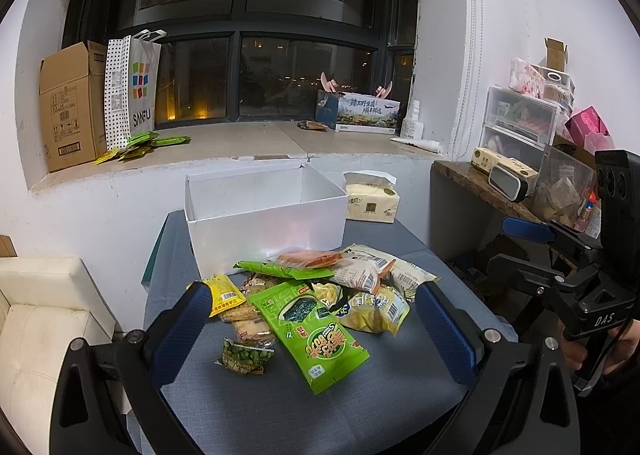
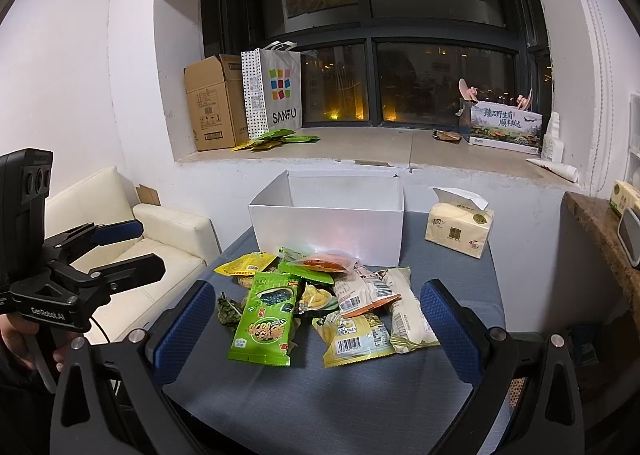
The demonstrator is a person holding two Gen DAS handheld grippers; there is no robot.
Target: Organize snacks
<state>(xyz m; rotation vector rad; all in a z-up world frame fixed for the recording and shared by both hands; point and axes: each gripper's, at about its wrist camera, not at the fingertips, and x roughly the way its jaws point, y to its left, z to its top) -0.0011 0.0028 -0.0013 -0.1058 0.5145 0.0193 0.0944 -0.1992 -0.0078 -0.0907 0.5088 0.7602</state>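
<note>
Left claw point(image 1: 312, 319) and right claw point(image 2: 318, 315) spread wide, holding nothing. Just ahead: green snack packet point(image 2: 267, 319), light, crinkly, slippery; best pinched at an edge.

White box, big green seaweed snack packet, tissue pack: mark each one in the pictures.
white box point(image 1: 268, 233), left wrist view, on its front wall.
big green seaweed snack packet point(image 2: 266, 321), right wrist view, middle of its printed front.
tissue pack point(image 2: 458, 233), right wrist view, on its front face.
</note>
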